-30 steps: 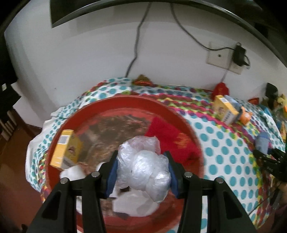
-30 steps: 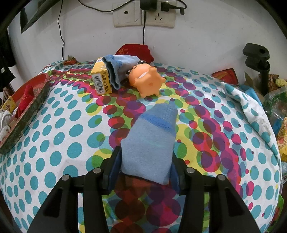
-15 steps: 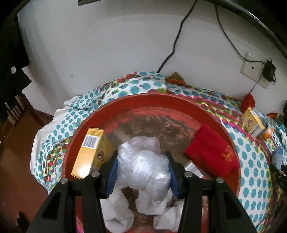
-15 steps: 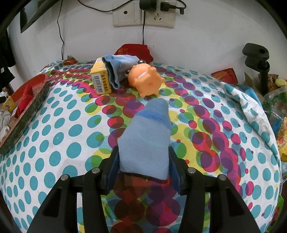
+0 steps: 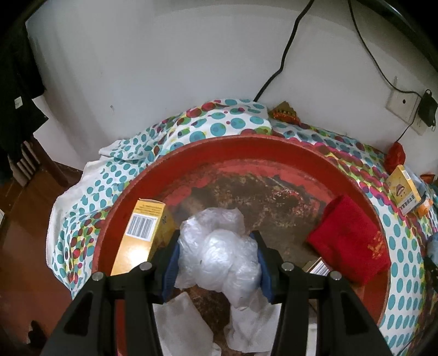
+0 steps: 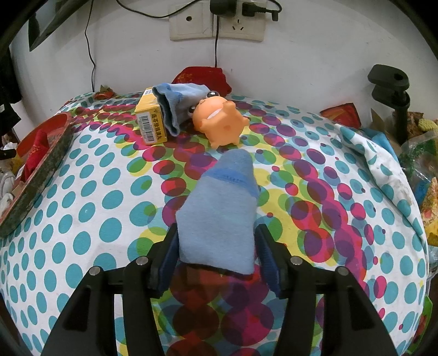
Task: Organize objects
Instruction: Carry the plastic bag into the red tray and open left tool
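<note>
My left gripper (image 5: 217,260) is shut on a crumpled clear plastic bag (image 5: 219,249) and holds it over the round red tray (image 5: 246,148). In the tray lie a yellow box (image 5: 142,235), a folded red cloth (image 5: 350,241) and white tissue (image 5: 186,323). My right gripper (image 6: 216,254) is shut on a blue sock (image 6: 221,216) above the polka-dot tablecloth (image 6: 82,219). The tray's edge shows at the left of the right wrist view (image 6: 35,180).
On the table stand a second yellow box (image 6: 150,120) draped with another blue sock (image 6: 178,101), and an orange pig toy (image 6: 219,123). A red pouch (image 6: 202,78) lies by the wall. A black clamp (image 6: 391,90) and bags sit at the right. Cables hang from wall sockets (image 6: 219,24).
My left gripper with the plastic bag has moved left and further over the tray, nearer the yellow box. My right gripper has lifted the blue sock, which now stands more upright.
</note>
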Action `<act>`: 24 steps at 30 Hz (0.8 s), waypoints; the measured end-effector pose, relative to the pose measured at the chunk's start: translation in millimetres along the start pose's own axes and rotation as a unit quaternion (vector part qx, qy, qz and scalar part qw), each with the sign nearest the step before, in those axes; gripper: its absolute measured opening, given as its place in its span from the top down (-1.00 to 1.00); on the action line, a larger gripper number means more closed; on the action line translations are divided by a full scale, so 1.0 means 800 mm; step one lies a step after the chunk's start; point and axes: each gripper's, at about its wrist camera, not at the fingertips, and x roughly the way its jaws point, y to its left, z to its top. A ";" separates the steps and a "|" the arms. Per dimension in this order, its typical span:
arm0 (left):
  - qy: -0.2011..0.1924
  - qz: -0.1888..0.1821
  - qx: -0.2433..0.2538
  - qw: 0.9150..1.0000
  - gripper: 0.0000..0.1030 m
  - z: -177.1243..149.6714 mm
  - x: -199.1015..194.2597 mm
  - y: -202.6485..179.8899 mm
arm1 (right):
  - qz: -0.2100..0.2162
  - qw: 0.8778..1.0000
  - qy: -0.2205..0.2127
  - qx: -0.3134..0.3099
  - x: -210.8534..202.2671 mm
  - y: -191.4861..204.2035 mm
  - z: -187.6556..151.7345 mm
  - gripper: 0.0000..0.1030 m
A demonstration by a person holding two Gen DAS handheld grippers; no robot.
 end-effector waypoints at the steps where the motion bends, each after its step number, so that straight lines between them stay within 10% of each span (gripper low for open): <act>1: 0.001 0.000 -0.002 1.000 0.04 0.000 0.001 0.000 | 0.000 1.000 0.000 0.000 0.000 0.000 0.000 -0.03; 24: -0.054 0.024 -0.005 0.998 -0.21 -0.049 -0.065 0.016 | -0.004 1.000 0.001 0.002 0.000 -0.004 0.002 -0.12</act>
